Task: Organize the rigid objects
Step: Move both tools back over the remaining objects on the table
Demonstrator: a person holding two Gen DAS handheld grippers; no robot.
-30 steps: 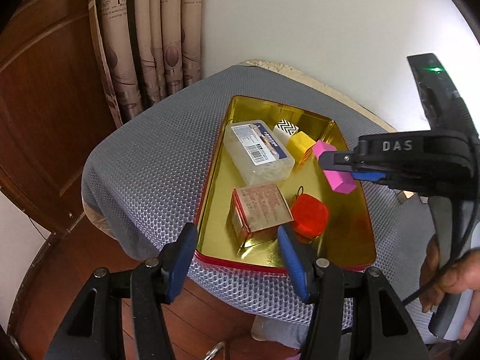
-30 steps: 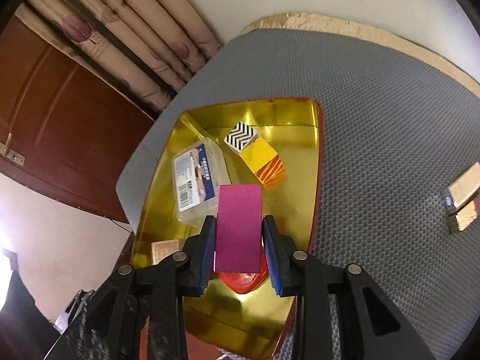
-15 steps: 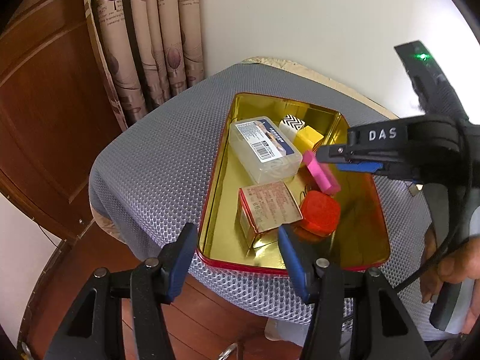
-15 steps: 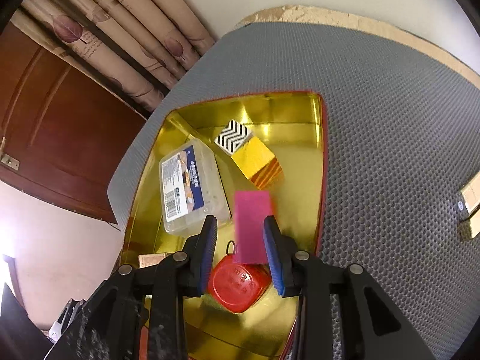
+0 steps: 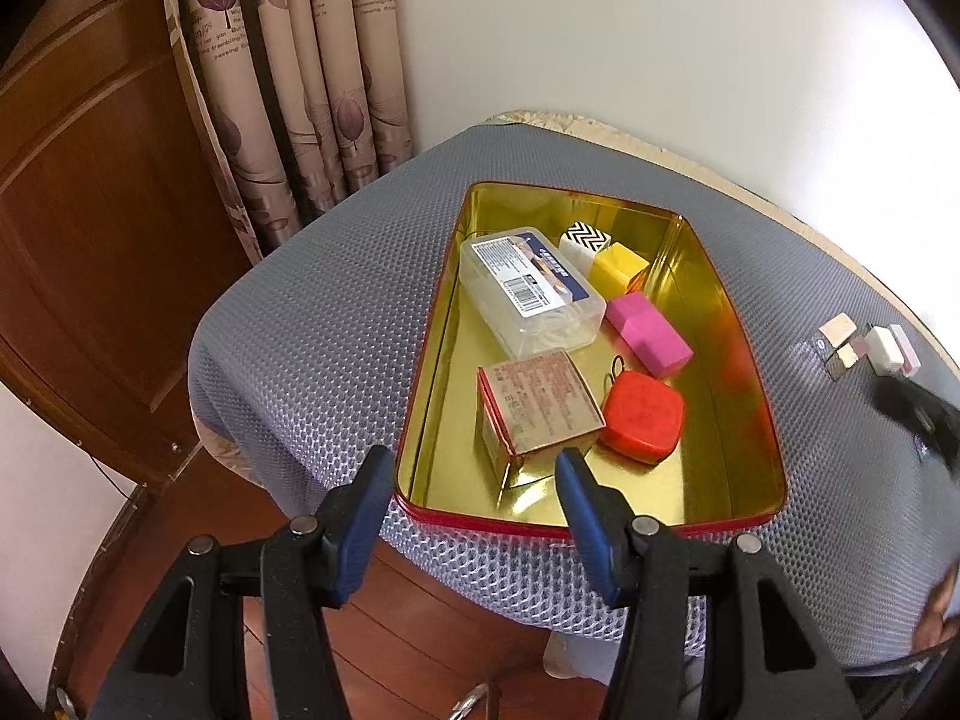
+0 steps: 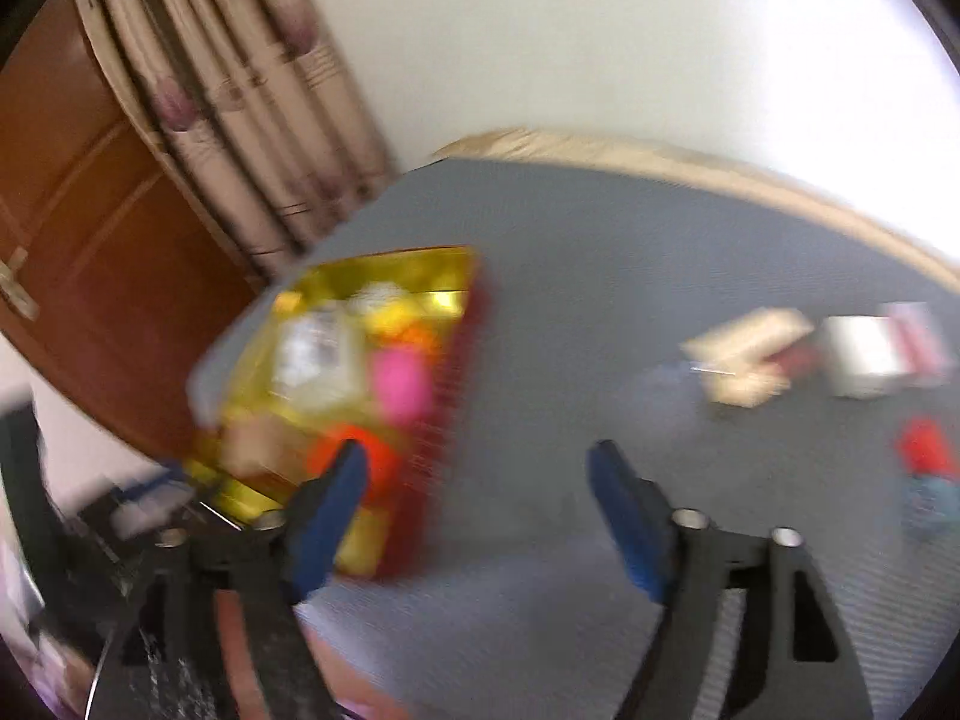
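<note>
A gold tin tray (image 5: pixel 729 324) with a red rim sits on a counter (image 5: pixel 336 324) covered in grey mesh matting, beside patterned curtains (image 5: pixel 300 78) and a wooden door (image 5: pixel 78 210). Inside the tray, a pink block (image 5: pixel 648 333) lies flat on the floor of the tin, between a clear plastic box (image 5: pixel 531 288) with a printed label and the tray's right wall, just behind a red rounded case (image 5: pixel 643 415). A copper-coloured carton (image 5: pixel 537 405) stands touching the red case at the near end; a yellow cube (image 5: pixel 618 267) and a black-and-white zigzag cube (image 5: pixel 585 238) sit at the far end beside the plastic box.

The left gripper (image 5: pixel 474 519) hangs over the tray's near rim, its blue-padded jaws spread wide and holding nothing. The right gripper (image 6: pixel 480 510), seen through a heavily blurred view, is likewise wide apart and empty, poised over bare matting to the right of the tray (image 6: pixel 462 360).

Further right on the counter lie small tan and white boxes (image 5: pixel 864 345), well apart from the tray, with a red object (image 6: pixel 924 450) nearby in the right wrist view; blur hides what it is.
</note>
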